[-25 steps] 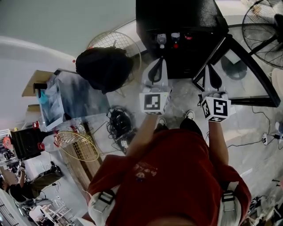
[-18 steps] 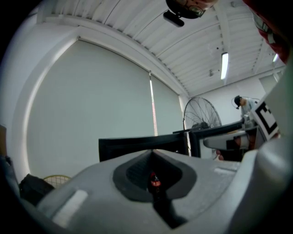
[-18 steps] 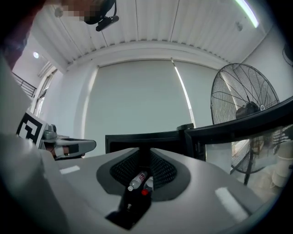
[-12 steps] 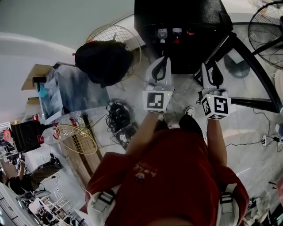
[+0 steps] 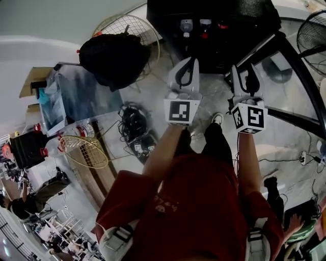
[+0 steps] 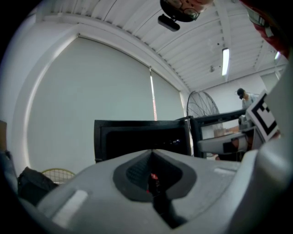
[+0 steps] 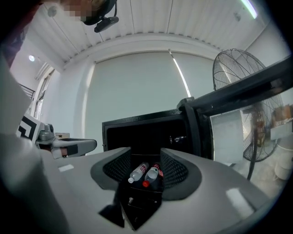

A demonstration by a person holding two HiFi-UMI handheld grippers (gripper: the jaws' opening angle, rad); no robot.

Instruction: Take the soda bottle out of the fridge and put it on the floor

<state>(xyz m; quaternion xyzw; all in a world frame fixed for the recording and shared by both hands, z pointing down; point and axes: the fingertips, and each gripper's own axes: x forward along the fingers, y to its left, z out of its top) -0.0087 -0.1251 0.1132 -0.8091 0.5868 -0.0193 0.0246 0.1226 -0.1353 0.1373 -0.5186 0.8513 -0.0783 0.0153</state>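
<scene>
At 10 o'clock in the head view a black bag (image 5: 114, 53) sits on the floor (image 5: 147, 97), well clear of the work. The left tongs (image 5: 189, 62) are clenched on nothing and point level at the open fridge (image 5: 244, 15) at 12 o'clock. The right tongs (image 5: 245, 71) are released. Their jaws have just been opening and nothing is between them yet.

Seen along the right tongs, the soda bottle (image 7: 154, 173) is inside the fridge. It is dark with a red cap, it seems to lie with the cap facing out, and it is not yet touched. A clear bottle (image 7: 137, 172) with a white cap lies against it at its 9 o'clock.

The main risk, in my judgement, is that closeness. Jaws going in slightly off line could close on the clear bottle, or pinch both and drag the wrong one out. A grip on the smooth round body or the narrow neck may also slip, so the soda could roll or drop before it reaches the floor. The fridge door (image 7: 238, 93) stands open at 2 o'clock just beside the right tongs and could be knocked. A fan (image 5: 313, 35) stands beyond it.

Both bottles carry red labels, but the print is too small to read. The cubes on the tongs show only black-and-white square markers.
</scene>
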